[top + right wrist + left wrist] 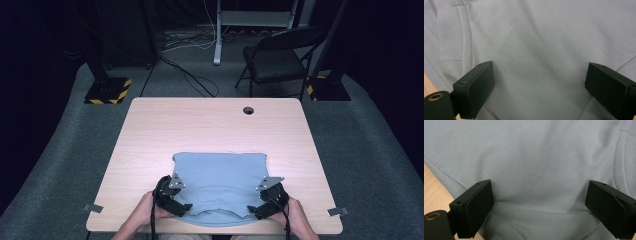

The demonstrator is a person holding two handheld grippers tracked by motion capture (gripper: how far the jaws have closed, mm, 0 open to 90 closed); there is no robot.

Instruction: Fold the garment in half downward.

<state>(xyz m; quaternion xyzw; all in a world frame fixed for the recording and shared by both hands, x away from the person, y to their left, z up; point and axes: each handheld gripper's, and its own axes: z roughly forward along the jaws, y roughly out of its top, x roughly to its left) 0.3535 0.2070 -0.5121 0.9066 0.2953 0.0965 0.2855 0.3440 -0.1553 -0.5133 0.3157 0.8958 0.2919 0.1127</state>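
Observation:
A folded light blue shirt (220,177) lies flat on the wooden table (210,125), near its front edge. My left gripper (181,206) rests at the shirt's front left corner and my right gripper (256,210) at its front right corner, a hand behind each. Seen from the left gripper, the cloth (529,165) spreads under the left gripper (539,207), whose jaws stand wide apart with nothing pinched. From the right gripper, the shirt (536,45) lies flat beneath the right gripper (540,87), jaws likewise wide.
A round cable hole (248,110) sits near the table's far edge. A black folding chair (280,57) stands beyond the table, with stand bases (107,90) on the carpet at left and right. Metal clips (92,208) mark the table's front corners.

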